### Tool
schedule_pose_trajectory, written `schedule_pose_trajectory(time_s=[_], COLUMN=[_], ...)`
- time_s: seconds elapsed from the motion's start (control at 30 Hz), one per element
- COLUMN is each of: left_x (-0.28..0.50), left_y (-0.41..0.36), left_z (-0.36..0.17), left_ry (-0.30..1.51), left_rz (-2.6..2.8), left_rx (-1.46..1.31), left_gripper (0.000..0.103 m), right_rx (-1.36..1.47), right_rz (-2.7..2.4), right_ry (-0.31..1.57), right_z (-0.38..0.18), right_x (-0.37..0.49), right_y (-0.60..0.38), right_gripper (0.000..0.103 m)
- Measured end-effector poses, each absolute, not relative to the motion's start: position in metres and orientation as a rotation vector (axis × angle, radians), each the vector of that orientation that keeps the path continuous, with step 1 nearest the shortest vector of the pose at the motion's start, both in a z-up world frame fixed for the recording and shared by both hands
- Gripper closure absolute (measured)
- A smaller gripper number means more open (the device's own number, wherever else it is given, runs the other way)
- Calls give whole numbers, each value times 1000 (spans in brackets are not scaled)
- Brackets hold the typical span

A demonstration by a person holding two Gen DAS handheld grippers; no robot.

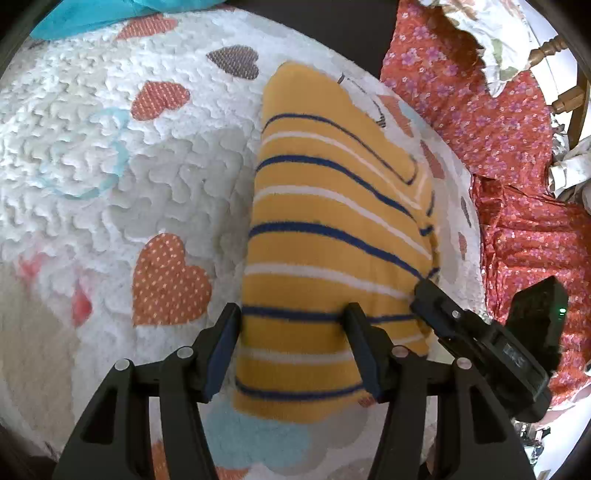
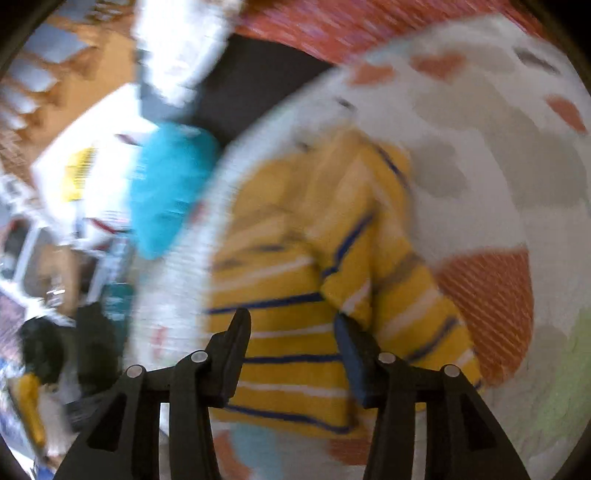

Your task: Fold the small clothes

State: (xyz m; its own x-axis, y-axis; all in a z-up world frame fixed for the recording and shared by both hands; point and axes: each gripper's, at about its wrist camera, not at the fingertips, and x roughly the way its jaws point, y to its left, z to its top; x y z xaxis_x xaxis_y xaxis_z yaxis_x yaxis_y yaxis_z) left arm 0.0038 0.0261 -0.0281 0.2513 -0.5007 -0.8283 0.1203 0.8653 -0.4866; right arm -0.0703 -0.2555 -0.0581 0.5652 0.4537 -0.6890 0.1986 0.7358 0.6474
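Observation:
A small yellow sweater (image 1: 325, 229) with blue and white stripes lies folded on a white quilt (image 1: 110, 166) with heart patches. My left gripper (image 1: 291, 317) is open, its jaws straddling the sweater's near end. The right gripper's body (image 1: 480, 332) shows at the sweater's right edge. In the blurred right wrist view the sweater (image 2: 295, 295) lies below my open right gripper (image 2: 291, 325), with one fold or sleeve (image 2: 388, 240) lying across it.
A red floral cloth (image 1: 498, 129) lies right of the quilt, with a wooden chair (image 1: 569, 96) beyond it. A turquoise cloth (image 1: 92, 14) sits at the quilt's far left edge and also shows in the right wrist view (image 2: 166, 192).

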Motion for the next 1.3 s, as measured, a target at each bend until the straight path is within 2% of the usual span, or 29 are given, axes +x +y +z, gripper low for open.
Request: schedule_pose_trajectory(time_s=[0.1,0.2,0.27,0.3,0.37,0.43,0.57,0.63,0.67,0.77,0.87,1.3], left_x=[-15,-46,-74,-86,-114,-147,-196,-210,-214,-213,-203,-200], left_y=[27,25,22,22,24,32,44,50,54,58,60,59], left_z=[2,47,82,95,128,161,203,216,221,225,215,164], left_ry=[1161,996,852,796,646,485,247,191,178,224,315,612], left_rz=[-421,-356,-291,-272,-196,-101,38,76,70,44,46,19], left_rx=[-282,-157,-55,-29,8,10,-5,-31,-50,-91,-98,-39], left_gripper=[47,47,43,40,17,1,0,0,0,0,0,0], right_rx=[787,730,699,682,640,573,466,425,399,303,214,83], right_rz=[140,116,89,75,46,9,-55,-86,-101,-147,-201,-250], right_ry=[934,876,848,828,800,754,688,667,666,663,647,735], right_z=[-40,-13,1,10,24,40,66,79,84,98,103,91], right_x=[-88,-115,-134,-145,-163,-184,-216,-226,-230,-238,-244,-236], right_y=[-266,-269,-269,-268,-264,-255,-242,-238,-236,-225,-214,-183], right_gripper=[64,58,56,56,52,50,45,39,34,30,14,10])
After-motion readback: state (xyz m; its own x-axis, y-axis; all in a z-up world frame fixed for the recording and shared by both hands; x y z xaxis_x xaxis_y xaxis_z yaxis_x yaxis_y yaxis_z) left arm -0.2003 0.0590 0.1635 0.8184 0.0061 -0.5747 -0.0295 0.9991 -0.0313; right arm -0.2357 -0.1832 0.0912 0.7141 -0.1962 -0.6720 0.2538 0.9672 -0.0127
